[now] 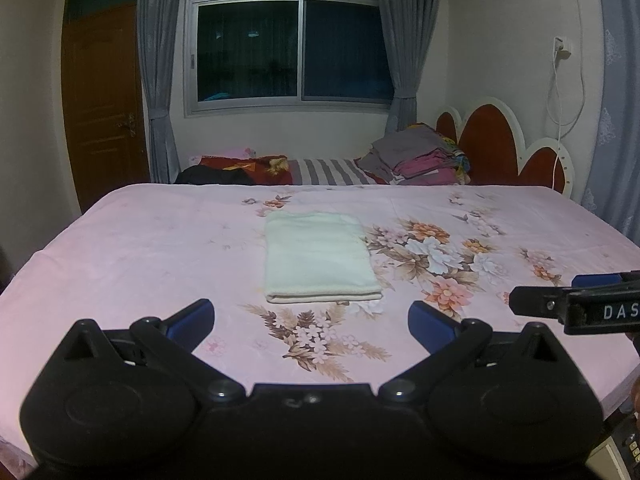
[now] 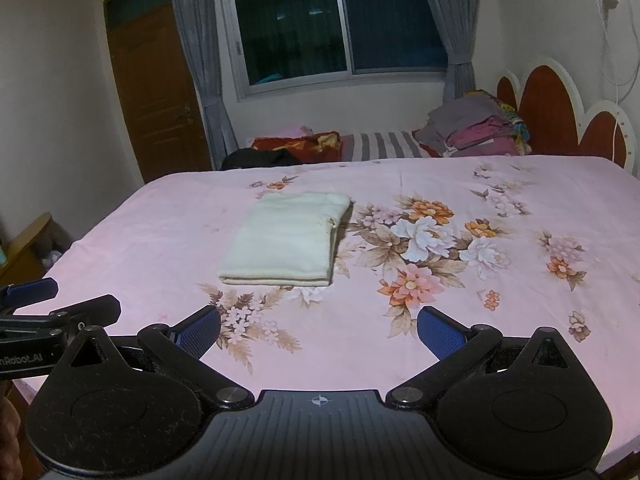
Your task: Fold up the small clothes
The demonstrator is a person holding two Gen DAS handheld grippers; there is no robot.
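Observation:
A cream-white cloth [image 1: 318, 258] lies folded into a neat rectangle on the pink floral bedsheet [image 1: 140, 248]; it also shows in the right wrist view [image 2: 286, 240]. My left gripper [image 1: 311, 326] is open and empty, hovering just in front of the cloth's near edge. My right gripper [image 2: 319, 330] is open and empty, in front of and slightly right of the cloth. The right gripper shows at the right edge of the left wrist view [image 1: 576, 298]; the left gripper shows at the left edge of the right wrist view [image 2: 52, 300].
A stack of folded clothes [image 1: 420, 156] and a striped pillow [image 1: 332, 170] lie behind the bed by the red headboard [image 1: 492, 140]. A dark garment [image 1: 216, 176] lies at the back left. A wooden door [image 1: 102, 100] and a curtained window [image 1: 288, 48] stand behind.

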